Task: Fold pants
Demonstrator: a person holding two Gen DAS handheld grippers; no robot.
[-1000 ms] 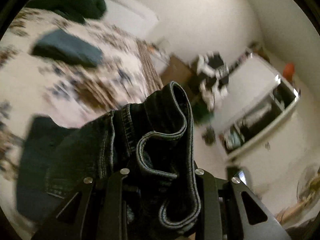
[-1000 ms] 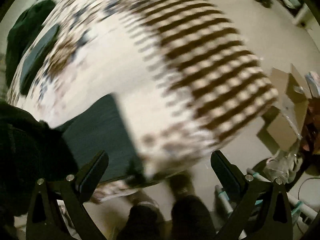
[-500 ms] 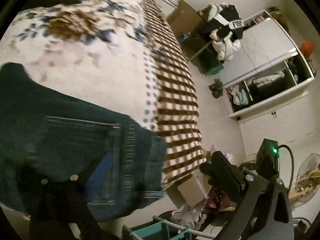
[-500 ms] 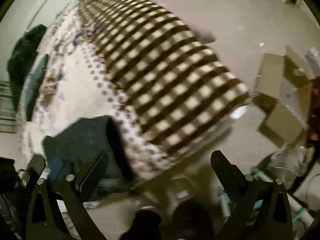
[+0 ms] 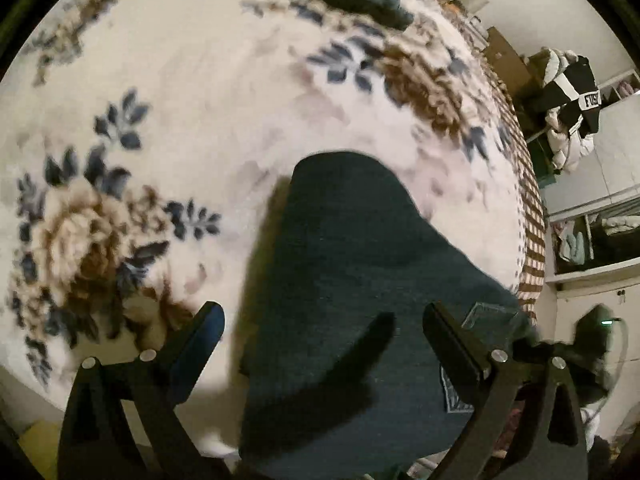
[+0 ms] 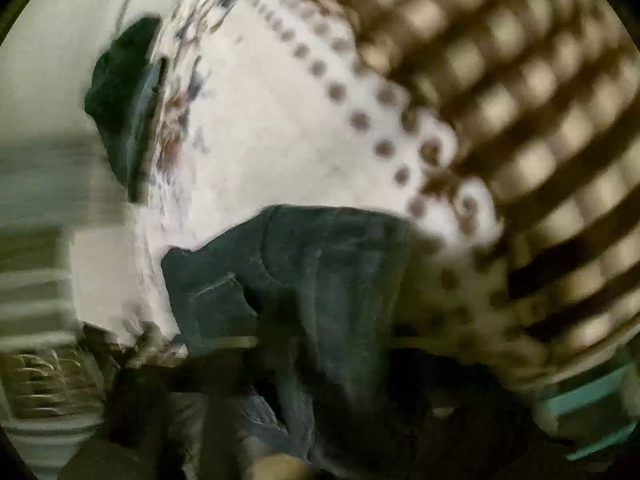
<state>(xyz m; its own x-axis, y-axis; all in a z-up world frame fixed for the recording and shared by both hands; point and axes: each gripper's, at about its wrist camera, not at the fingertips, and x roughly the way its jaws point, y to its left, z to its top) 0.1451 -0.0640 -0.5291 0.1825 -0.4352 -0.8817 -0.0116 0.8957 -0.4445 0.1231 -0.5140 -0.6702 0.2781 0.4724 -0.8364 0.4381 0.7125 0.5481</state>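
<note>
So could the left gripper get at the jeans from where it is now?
Probably yes. The left gripper is open with its fingers spread over the jeans, which lie flat on the bed; nothing sits between them.

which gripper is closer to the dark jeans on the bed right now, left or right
Likely the right, though blur hides that gripper. The jeans fill the bottom of its view, right against the camera. The left gripper hovers open above the jeans, not touching.
</note>
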